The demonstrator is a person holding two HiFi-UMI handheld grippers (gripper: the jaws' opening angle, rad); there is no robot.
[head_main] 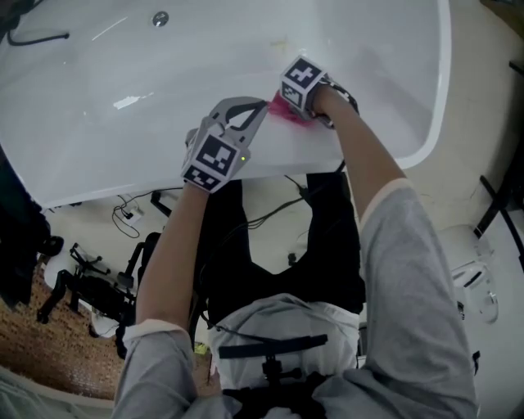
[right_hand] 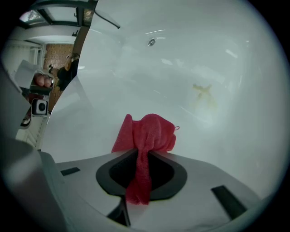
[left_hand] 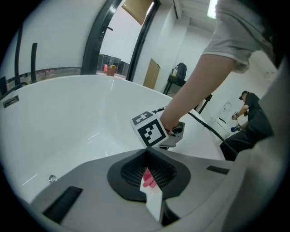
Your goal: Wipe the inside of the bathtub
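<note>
**Head view.** We find the white bathtub across the top of the frame, with both grippers over its near wall. The left gripper rests at the near rim, its two jaws brought together at the tips with nothing between them. The right gripper is just beyond it, inside the tub, pressing a pink cloth against the inner wall. A metal fitting sits farther up the tub surface, and a faint yellowish mark lies past the cloth.

**Left gripper view.** We confirm that the jaws meet at the tips and hold nothing. A sliver of the pink cloth shows through the slit behind them. The right gripper's marker cube is just ahead.

**Right gripper view.** The jaws are clamped on the cloth. One strip runs back between the pads, and the rest is bunched in front, touching the tub wall. The yellowish mark lies to the upper right, apart from the cloth.
</note>
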